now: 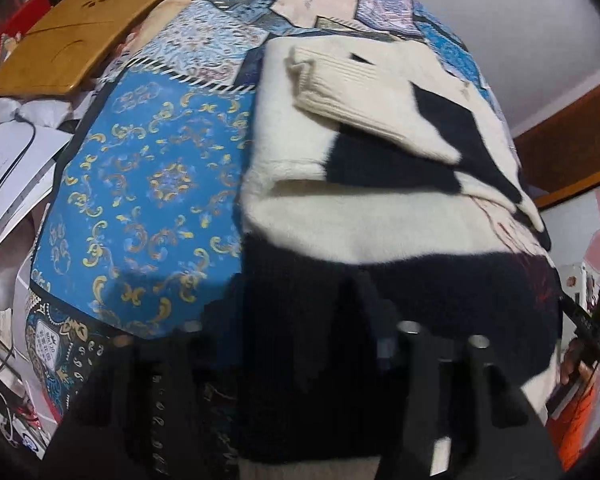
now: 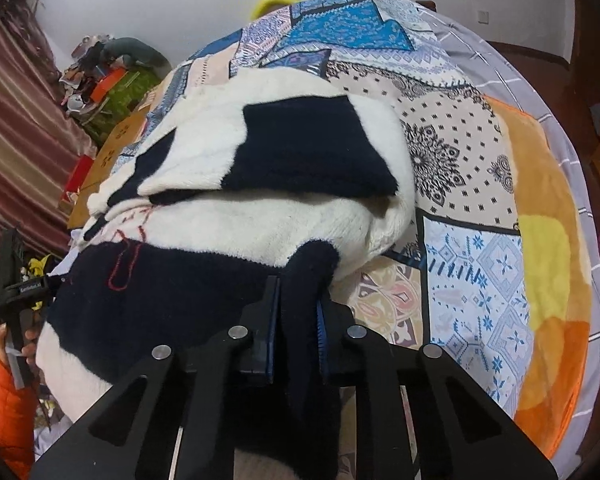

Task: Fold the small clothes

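Black-and-white sweater (image 2: 260, 184) is lying mid-frame on the patchwork bed cover (image 2: 472, 264), sleeves already folded in. Right claw (image 2: 296, 312) is clamping its near dark hem; left claw (image 1: 300, 352) too blurred, can't tell. Bottom-to-top fold looks still pending.

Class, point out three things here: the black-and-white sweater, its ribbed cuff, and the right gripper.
black-and-white sweater (image 2: 260, 224): right wrist view, white middle band.
ribbed cuff (image 1: 340, 88): left wrist view, ribbed knit.
right gripper (image 2: 298, 316): right wrist view, between fingertips, shut on dark fabric.
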`<state>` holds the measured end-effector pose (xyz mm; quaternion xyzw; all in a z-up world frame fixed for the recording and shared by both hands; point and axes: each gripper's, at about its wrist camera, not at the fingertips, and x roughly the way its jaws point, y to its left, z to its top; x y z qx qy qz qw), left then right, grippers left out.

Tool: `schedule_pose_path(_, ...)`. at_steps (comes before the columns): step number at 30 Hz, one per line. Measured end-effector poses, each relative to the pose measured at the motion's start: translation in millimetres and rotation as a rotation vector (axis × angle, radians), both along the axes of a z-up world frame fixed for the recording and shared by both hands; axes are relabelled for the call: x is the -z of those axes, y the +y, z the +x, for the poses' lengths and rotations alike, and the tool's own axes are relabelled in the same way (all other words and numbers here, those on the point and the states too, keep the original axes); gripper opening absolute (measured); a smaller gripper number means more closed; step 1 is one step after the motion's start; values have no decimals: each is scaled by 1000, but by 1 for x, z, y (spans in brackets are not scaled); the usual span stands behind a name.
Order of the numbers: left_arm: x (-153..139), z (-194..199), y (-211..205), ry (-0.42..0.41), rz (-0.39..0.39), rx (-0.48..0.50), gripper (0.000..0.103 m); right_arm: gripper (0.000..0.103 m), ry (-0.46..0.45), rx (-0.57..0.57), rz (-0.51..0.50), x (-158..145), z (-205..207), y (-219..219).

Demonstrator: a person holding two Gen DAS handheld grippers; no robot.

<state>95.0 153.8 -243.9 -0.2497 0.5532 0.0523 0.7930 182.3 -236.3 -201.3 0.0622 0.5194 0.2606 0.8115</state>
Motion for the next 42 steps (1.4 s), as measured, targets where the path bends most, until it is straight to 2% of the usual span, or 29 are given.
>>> schedule_pose_path(1,-3,1,-3,-2,5,9,31,13,-9,-2,2,-2,0,1)
schedule_pose_path(3,-7,3,-7,-5,24,29,17,13,-29,-4,8,-7,0,2)
schedule_pose_path(7,-21,8,-13,-38,65,51,11,12,-67,-7,17,-18,1,3)
schedule_pose_path(16,-78,38,-10,-203,128,32,10,11,-172,7,52,-47,17,4)
schedule_pose_path(21,-91,64,0,-249,159,-1,10,11,-198,34,59,-52,35,5)
schedule_pose_path(24,-81,78,9,-231,166,-29,10,11,-203,51,38,-46,48,8)
schedule_pose_path(28,-54,92,19,-172,167,-57,10,10,-178,63,16,-33,62,8)
schedule_pose_path(32,-33,95,21,-137,165,-50,10,10,-140,63,-8,-17,72,9)
schedule_pose_path(36,-28,96,18,-131,188,-29,13,11,-129,57,-28,-9,74,13)
schedule_pose_path(39,-33,94,10,-133,230,18,13,12,-136,54,-39,-13,71,14)
schedule_pose_path(42,-37,92,5,-124,261,51,18,14,-128,42,-52,-16,68,13)
